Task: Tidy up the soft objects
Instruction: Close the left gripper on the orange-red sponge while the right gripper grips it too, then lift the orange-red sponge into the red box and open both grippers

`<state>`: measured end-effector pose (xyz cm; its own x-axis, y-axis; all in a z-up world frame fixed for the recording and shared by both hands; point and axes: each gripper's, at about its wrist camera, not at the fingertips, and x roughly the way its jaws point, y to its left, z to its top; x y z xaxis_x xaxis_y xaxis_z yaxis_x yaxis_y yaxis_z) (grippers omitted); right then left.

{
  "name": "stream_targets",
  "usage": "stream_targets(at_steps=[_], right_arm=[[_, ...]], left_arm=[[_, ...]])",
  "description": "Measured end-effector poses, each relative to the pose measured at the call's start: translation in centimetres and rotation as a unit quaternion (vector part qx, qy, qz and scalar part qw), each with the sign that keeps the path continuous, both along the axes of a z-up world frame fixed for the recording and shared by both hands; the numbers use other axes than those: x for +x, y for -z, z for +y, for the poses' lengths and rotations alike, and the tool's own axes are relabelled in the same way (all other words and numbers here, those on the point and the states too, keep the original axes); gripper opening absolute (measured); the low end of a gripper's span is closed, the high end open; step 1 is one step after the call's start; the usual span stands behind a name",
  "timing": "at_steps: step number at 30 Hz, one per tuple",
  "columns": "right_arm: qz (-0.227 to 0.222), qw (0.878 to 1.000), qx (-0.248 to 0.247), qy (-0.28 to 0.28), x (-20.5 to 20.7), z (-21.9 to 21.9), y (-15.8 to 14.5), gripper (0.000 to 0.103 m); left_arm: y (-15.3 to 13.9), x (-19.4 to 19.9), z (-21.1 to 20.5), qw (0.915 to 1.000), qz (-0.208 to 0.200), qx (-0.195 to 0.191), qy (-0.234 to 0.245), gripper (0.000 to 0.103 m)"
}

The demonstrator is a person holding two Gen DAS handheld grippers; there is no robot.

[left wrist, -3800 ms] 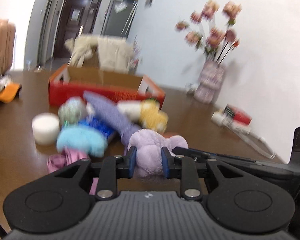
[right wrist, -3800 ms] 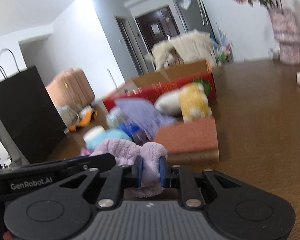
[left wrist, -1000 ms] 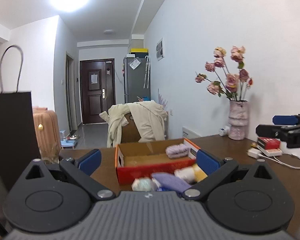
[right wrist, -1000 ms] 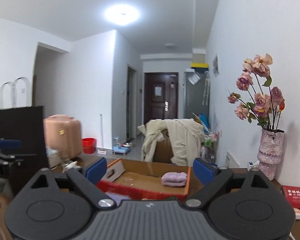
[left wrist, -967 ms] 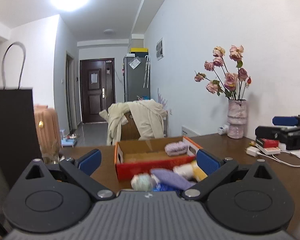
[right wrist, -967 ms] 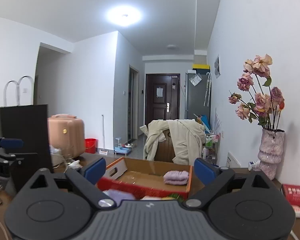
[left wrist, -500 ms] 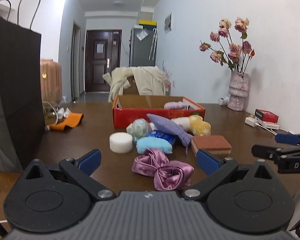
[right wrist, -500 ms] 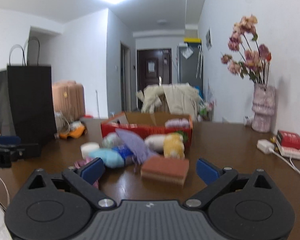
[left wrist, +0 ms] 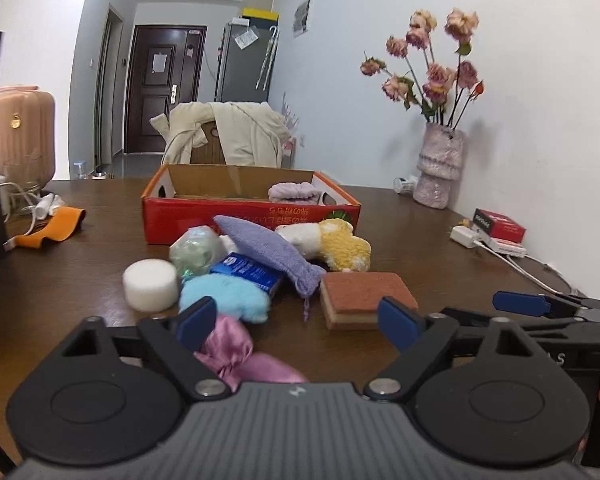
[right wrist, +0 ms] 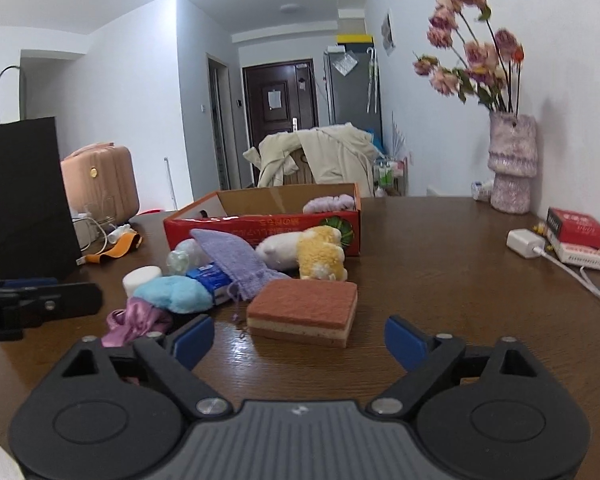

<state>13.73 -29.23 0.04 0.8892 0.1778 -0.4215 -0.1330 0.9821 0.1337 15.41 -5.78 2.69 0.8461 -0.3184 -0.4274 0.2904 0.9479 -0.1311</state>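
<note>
A red cardboard box [left wrist: 252, 216] [right wrist: 260, 226] stands on the brown table with a lilac plush [left wrist: 294, 192] [right wrist: 328, 203] inside. In front of it lie soft things: a purple pouch [left wrist: 268, 250], a yellow and white plush [left wrist: 340, 248], a white foam puck [left wrist: 151, 285], a light blue fluffy pad [left wrist: 224, 296], a brown sponge [left wrist: 360, 292] [right wrist: 304, 310] and a pink satin scrunchie [left wrist: 240, 354] [right wrist: 134, 320]. My left gripper [left wrist: 298, 326] is open over the scrunchie. My right gripper [right wrist: 298, 338] is open, just short of the sponge.
A vase of roses [left wrist: 438, 168] stands at the right wall. A red packet, charger and cable [right wrist: 568, 240] lie at the right edge. A black paper bag [right wrist: 20, 196] and orange strap [left wrist: 52, 230] are on the left. A chair with a coat [left wrist: 228, 136] stands behind the table.
Both grippers, earlier shut on the lilac plush, released it into the box, then dropped and came closer to the pile. Both stay open.
</note>
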Motion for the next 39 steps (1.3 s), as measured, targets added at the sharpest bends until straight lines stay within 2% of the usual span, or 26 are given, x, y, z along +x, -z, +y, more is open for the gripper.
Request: stream_targets(at_steps=[4,6,9,12,16,20,23,25,26,27,29,30,34,39], right_arm=[[0.014,1.0,0.004,-0.006,3.2,-0.9,0.2,0.088],[0.019,1.0,0.005,-0.012,5.2,-1.3,0.1,0.083],[0.018,1.0,0.007,-0.021,8.8,-1.7,-0.2,0.079],[0.033,0.999,0.006,-0.03,13.2,-1.8,0.1,0.068],[0.05,0.998,0.008,-0.031,17.1,-1.7,0.8,0.066],[0.071,0.997,0.017,-0.025,17.2,-2.4,1.6,0.066],[0.091,0.994,0.042,-0.03,15.6,-3.3,2.6,0.064],[0.104,0.992,0.074,-0.024,14.9,-4.0,3.2,0.063],[0.105,0.99,0.085,-0.025,14.6,-4.3,3.4,0.061],[0.108,0.989,0.096,-0.029,14.6,-4.4,3.5,0.059],[0.123,0.984,0.12,-0.037,14.9,-4.7,4.0,0.042],[0.13,0.982,0.131,-0.039,15.0,-4.8,4.3,0.037],[0.126,0.982,0.136,-0.026,14.5,-4.5,3.7,0.035],[0.09,0.987,0.132,-0.032,12.1,-4.0,1.1,0.033]], left_arm=[[-0.6,4.3,-1.2,0.9997,0.015,-0.019,0.006,0.07],[-1.1,6.8,-1.9,0.9991,0.027,-0.03,0.011,0.056],[-1.3,11.3,-3.4,0.9981,0.052,-0.029,0.018,0.045],[-0.8,15.7,-4.9,0.9968,0.076,-0.023,0.015,0.04],[0.4,19.3,-6.2,0.9936,0.109,-0.013,0.026,0.04],[2.0,18.1,-6.0,0.9855,0.149,-0.03,0.075,0.048],[3.6,17.3,-5.9,0.9783,0.191,-0.031,0.074,0.048],[4.0,16.7,-5.5,0.977,0.195,-0.04,0.076,0.047],[4.2,16.5,-5.5,0.9758,0.199,-0.043,0.081,0.045],[4.5,16.6,-5.6,0.9741,0.205,-0.046,0.083,0.035],[4.8,16.8,-5.3,0.9698,0.219,-0.063,0.087,0.03],[4.7,16.7,-5.2,0.9694,0.221,-0.065,0.084,0.028],[3.2,15.5,-4.7,0.9743,0.201,-0.07,0.074,0.025],[0.2,12.3,-4.1,0.982,0.155,-0.082,0.07,0.025]])
